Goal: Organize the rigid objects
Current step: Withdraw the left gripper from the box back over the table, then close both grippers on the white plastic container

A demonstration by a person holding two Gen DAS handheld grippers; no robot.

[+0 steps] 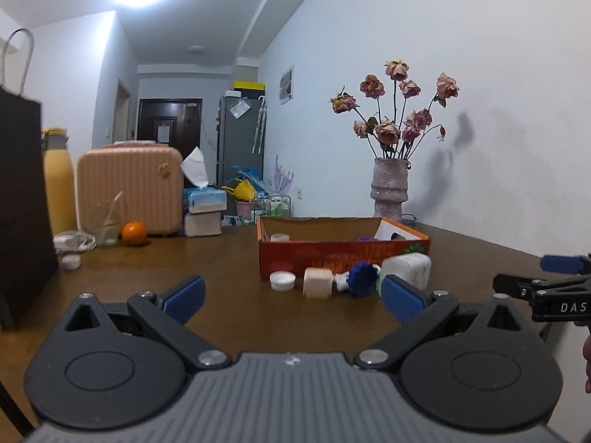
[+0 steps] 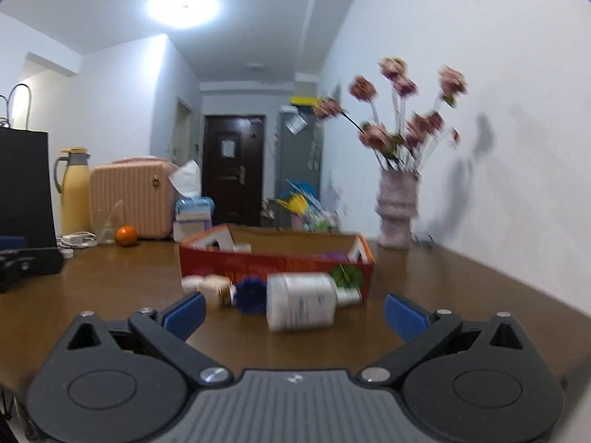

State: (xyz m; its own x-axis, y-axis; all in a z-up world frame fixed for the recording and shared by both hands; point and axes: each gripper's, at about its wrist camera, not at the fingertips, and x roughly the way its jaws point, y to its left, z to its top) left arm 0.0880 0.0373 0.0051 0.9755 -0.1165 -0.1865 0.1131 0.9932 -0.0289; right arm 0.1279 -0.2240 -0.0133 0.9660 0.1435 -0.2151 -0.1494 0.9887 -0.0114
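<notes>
- Both my claws [image 1: 291, 297] [image 2: 294, 313] gape wide, holding nothing.
- White bottle [image 2: 301, 306] lies frame centre, long axis crosswise, nearest my right claw.

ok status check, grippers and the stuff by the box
Left gripper and right gripper open, empty. White bottle on its side before the red box, among small jars. Path clear.

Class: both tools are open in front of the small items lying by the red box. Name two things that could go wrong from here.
The white bottle lies on its side, so a push from the right tool could roll it away. The items sit tightly together; grabbing the beige cap with the left tool may knock the blue cap.
</notes>
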